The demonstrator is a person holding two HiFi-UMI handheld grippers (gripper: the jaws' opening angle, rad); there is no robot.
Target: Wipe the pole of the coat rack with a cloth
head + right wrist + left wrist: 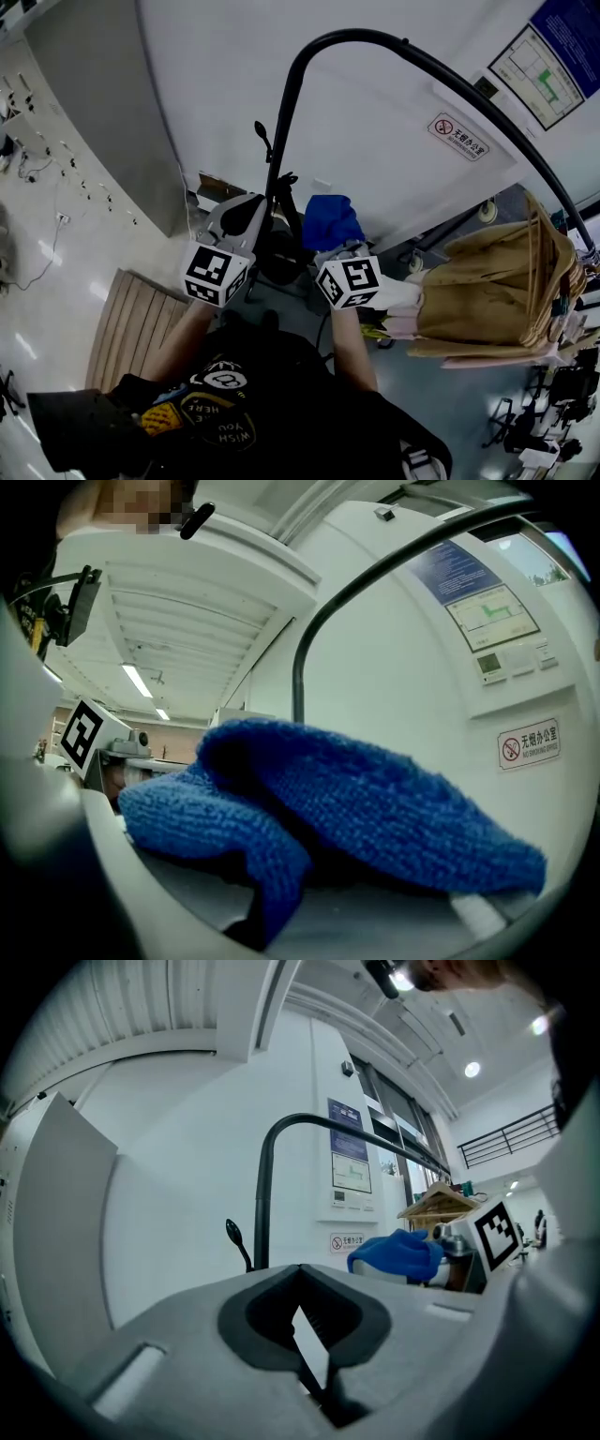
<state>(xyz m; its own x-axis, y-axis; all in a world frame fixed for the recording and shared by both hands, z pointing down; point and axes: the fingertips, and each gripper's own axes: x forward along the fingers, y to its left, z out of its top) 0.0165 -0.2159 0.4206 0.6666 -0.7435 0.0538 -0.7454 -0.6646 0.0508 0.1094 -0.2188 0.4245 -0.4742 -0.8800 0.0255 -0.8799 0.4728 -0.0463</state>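
The coat rack's black pole point(281, 141) rises in front of me and bends over to the right as a rail. My right gripper point(339, 251) is shut on a bunched blue cloth point(330, 221), just right of the pole and apart from it. In the right gripper view the cloth point(375, 808) covers the jaws, with the pole point(300, 682) behind it. My left gripper point(258, 212) is close to the pole's left side, shut, with nothing in it. In the left gripper view the pole point(263, 1194) stands beyond the closed left gripper point(300, 1274), and the cloth point(398, 1252) shows at the right.
Tan garments on hangers point(487, 291) crowd the rail's right end. A small black hook point(260, 131) sticks out left of the pole. The white wall behind carries a no-smoking sign point(457, 137). A wooden slatted board point(131, 319) lies on the floor at the left.
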